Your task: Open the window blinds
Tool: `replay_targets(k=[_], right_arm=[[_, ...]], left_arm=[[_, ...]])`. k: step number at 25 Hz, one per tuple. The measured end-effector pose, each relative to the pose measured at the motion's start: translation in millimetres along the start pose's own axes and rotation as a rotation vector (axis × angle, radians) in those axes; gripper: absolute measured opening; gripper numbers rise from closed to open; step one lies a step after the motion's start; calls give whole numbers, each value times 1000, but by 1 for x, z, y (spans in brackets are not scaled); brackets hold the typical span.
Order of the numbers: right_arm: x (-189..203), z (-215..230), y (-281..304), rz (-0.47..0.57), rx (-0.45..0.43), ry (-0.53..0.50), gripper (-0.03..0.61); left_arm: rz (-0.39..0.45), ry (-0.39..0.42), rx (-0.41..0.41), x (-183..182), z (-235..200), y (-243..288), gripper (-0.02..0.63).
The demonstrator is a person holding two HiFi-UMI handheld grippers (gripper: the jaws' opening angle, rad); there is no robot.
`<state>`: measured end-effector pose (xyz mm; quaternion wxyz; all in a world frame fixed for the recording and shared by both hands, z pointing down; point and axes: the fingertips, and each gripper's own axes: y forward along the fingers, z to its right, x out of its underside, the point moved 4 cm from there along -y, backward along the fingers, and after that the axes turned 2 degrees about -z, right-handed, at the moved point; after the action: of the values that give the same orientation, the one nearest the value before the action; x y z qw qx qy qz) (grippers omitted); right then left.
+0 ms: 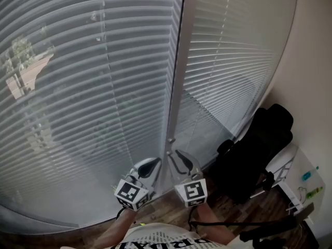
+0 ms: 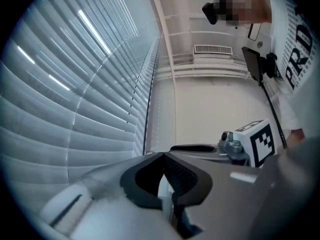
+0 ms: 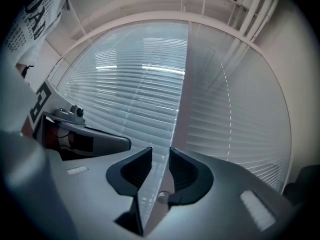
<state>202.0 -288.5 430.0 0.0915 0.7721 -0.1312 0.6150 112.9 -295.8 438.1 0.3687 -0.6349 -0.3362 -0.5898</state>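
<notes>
White slatted blinds (image 1: 93, 87) cover two window panes on either side of a pale mullion (image 1: 176, 61). The left pane's slats let a blurred tree and building show through. Both grippers are held low in front of the mullion. My right gripper (image 1: 175, 155) (image 3: 160, 150) is open, with a clear tilt wand (image 3: 176, 109) running down between its dark pads. My left gripper (image 1: 157, 161) (image 2: 164, 155) sits just left of it with its fingertips touching, so it is shut. A pale strip shows in the hollow behind those tips, and I cannot tell what it is.
A black chair (image 1: 254, 154) stands against the right wall below the right blind (image 1: 228, 61). A white table (image 1: 295, 175) with small items is at the far right. Wood floor (image 1: 166, 211) lies below the grippers. The right gripper's marker cube (image 2: 260, 141) is close beside the left gripper.
</notes>
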Motion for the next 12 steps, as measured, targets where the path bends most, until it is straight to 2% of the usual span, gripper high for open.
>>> replay_targets(k=[5,8,12], right_arm=[[8,14,19,-36,35,-49,118],[18,17,29,-63,40,-71,151],[18,23,38,-89,58,-112,154]], left_arm=[[5,5,-21,0,-12,6,-8],[3,2,-29,4,-16,8,-8],[-1,-1,-32,2,-21,9,-8]])
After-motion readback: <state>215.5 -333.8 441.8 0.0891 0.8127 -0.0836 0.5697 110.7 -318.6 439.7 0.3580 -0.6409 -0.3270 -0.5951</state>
